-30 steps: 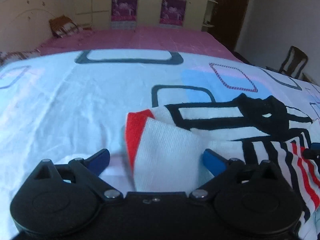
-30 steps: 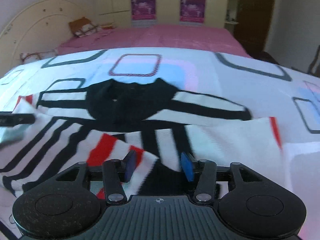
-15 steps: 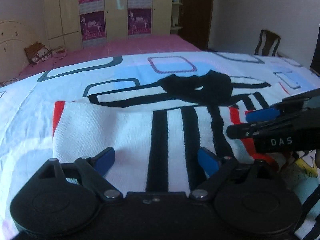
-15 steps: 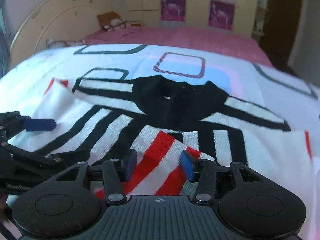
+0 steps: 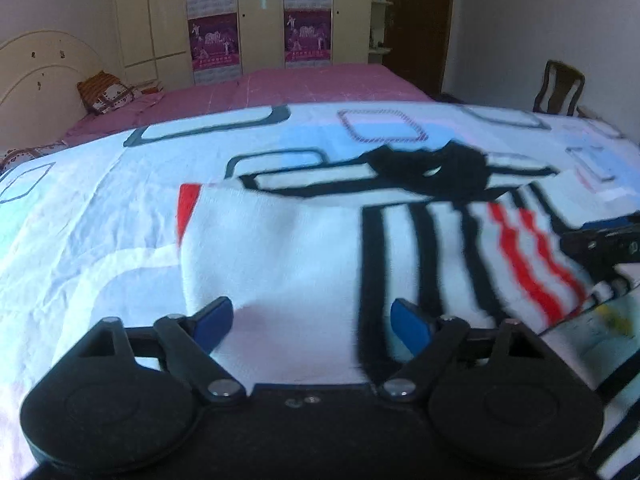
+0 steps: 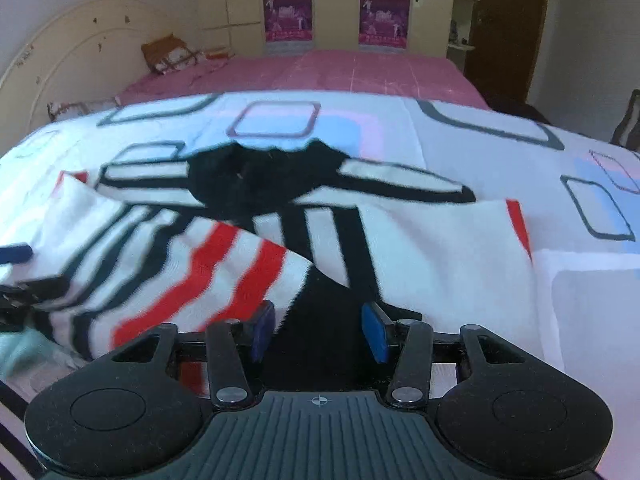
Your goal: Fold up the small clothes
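A small white knit sweater (image 5: 304,248) with black and red stripes and a black collar (image 5: 432,168) lies on the bed. Its striped lower part is folded up over the body (image 6: 192,280). My left gripper (image 5: 310,322) is open, low over the white left side of the sweater. My right gripper (image 6: 318,330) is open, its blue pads either side of a black stripe at the folded edge. The right gripper also shows at the right edge of the left wrist view (image 5: 604,240). The left gripper shows at the left edge of the right wrist view (image 6: 16,276).
The sweater lies on a white bedsheet (image 5: 80,240) with printed squares, over a pink cover (image 6: 360,72). A headboard (image 6: 80,60) and pillows (image 5: 108,92) stand at far left, wardrobes (image 5: 260,16) behind, a wooden chair (image 5: 560,88) at right.
Both grippers have moved over the sweater; the view shifted from the left sleeve toward the body. The red-striped hem now lies folded up across the body. The right gripper's jaws have widened.
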Tool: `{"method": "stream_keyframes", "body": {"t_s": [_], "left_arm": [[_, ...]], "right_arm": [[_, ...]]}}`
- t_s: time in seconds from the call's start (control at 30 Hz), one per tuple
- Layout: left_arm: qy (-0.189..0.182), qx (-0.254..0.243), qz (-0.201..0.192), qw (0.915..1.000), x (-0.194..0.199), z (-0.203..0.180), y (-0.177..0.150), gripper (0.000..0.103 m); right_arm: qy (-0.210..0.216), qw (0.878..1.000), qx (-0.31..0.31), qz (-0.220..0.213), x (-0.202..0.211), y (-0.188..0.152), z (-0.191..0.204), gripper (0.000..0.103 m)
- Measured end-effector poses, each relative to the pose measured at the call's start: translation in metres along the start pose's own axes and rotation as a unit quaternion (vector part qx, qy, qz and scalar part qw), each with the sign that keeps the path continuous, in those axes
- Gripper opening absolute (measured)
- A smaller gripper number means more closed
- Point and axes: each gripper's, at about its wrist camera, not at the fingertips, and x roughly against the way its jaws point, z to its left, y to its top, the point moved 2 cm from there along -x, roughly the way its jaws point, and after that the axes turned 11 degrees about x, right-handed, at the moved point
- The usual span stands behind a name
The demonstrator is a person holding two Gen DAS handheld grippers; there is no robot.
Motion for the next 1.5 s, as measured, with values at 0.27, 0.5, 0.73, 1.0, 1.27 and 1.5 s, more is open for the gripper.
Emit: {"method": "stream_keyframes", "body": {"t_s": [0.27, 0.5, 0.73, 1.0, 1.27, 1.5], "left_arm": [[-0.016, 0.005, 0.016, 0.9997, -0.002, -0.041, -0.020, 0.093], [-0.011, -0.025, 0.019, 0.9994, 0.008, -0.016, -0.035, 0.094], [-0.005, -0.031, 0.017, 0.9994, 0.007, -0.019, -0.036, 0.094], [-0.005, -0.032, 0.015, 0.9993, 0.007, -0.018, -0.038, 0.094], [0.012, -0.038, 0.013, 0.9991, 0.022, -0.023, -0.041, 0.102], [0.032, -0.028, 0.009, 0.9991, 0.069, -0.015, -0.075, 0.103]], "right_arm": [[0.036, 0.999, 0.040, -0.003, 0.006, -0.012, 0.053, 0.048], [-0.037, 0.999, -0.032, 0.004, 0.017, -0.040, -0.013, 0.049], [-0.039, 0.997, -0.070, -0.003, 0.032, -0.043, -0.027, 0.049], [-0.044, 0.997, -0.052, 0.019, 0.017, -0.041, -0.017, 0.049], [-0.037, 0.998, -0.046, 0.010, 0.033, -0.041, -0.018, 0.080], [-0.025, 0.995, -0.098, -0.019, 0.094, -0.080, -0.045, 0.080]]}}
